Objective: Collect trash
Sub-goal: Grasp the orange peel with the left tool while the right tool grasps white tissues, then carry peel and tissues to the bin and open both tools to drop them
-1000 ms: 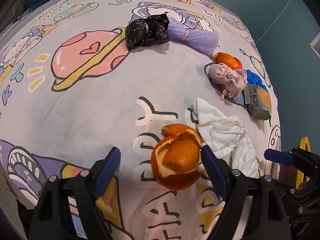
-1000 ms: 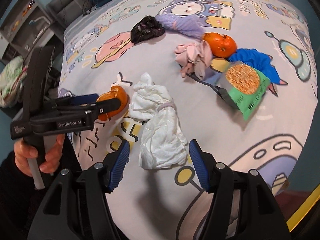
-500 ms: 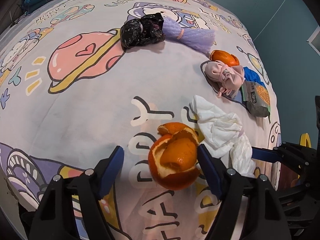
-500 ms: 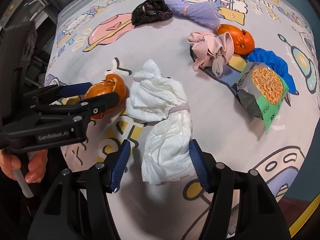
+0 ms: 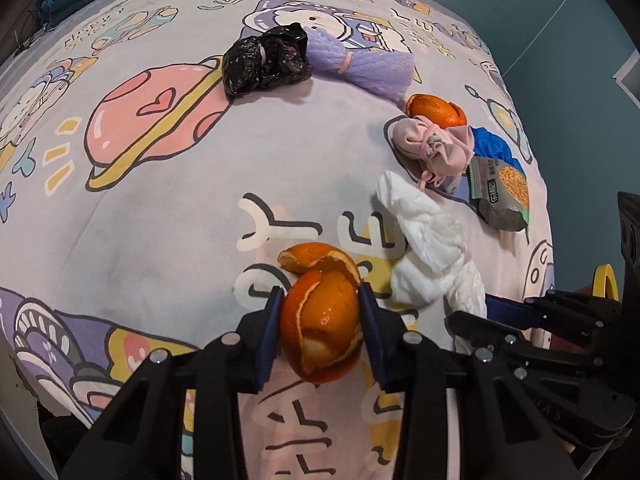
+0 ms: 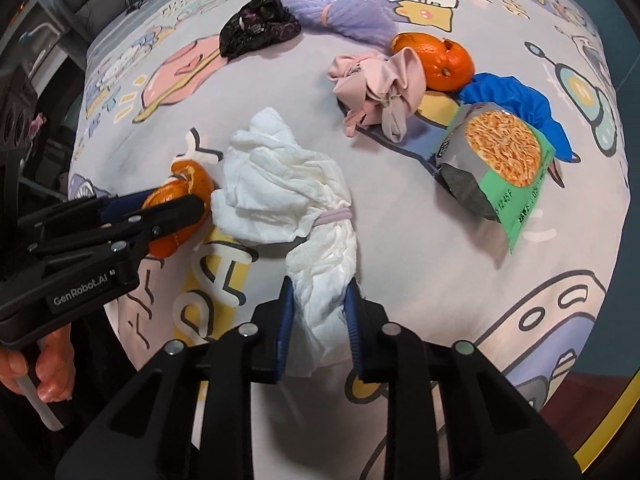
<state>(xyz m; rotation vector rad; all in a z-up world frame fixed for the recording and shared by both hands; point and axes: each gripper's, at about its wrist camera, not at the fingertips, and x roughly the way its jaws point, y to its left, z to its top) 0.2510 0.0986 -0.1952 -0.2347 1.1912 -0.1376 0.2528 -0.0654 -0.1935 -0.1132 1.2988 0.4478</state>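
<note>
On the cartoon-print bedsheet lies an orange peel, and my left gripper is closing on it with both blue pads pressed to its sides. The right wrist view shows the same peel in those jaws at the left. A crumpled white tissue bundle, tied with a pale band, lies beside the peel. My right gripper is closing on the bundle's near end, pads squeezing it. Its far part spreads out on the sheet.
Further back lie a pink cloth knot, another orange peel, a blue cloth, a green snack packet, a black crumpled bag and a purple foam net. A hand holds the left gripper's handle.
Both grippers' jaws have come together from wide apart: the left now presses on the orange peel, the right on the tissue bundle's near end. The right gripper has also sunk a little closer.
</note>
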